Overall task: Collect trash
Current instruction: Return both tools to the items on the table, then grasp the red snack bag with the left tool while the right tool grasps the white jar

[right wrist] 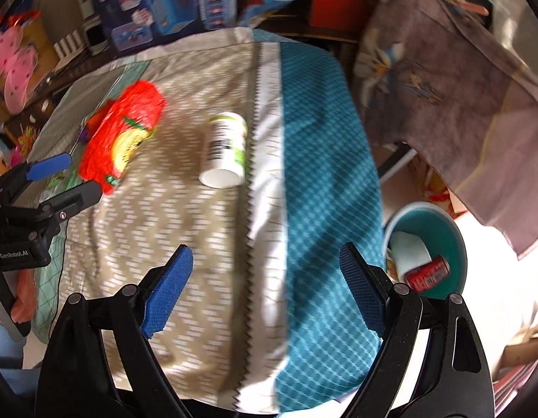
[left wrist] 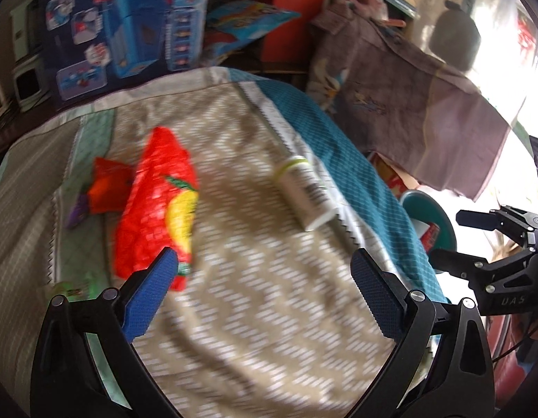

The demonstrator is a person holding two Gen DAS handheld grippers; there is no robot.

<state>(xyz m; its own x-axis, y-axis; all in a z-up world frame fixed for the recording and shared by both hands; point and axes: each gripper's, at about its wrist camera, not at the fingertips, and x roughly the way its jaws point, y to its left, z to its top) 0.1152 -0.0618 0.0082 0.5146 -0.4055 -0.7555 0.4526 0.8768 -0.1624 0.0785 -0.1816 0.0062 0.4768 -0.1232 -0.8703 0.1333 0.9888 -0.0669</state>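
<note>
Red mesh bag and white bottle are left lying on the quilt; both grippers are held spread and empty, probably for reaching; teal bin sits beside.

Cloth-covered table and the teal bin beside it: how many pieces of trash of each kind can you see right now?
On the table:
Red mesh bag: 1
White bottle, lying on its side: 1
Red wrapper behind the bag: 1
In the teal bin:
Red can: 1
White paper: 1
Total: 5
</note>
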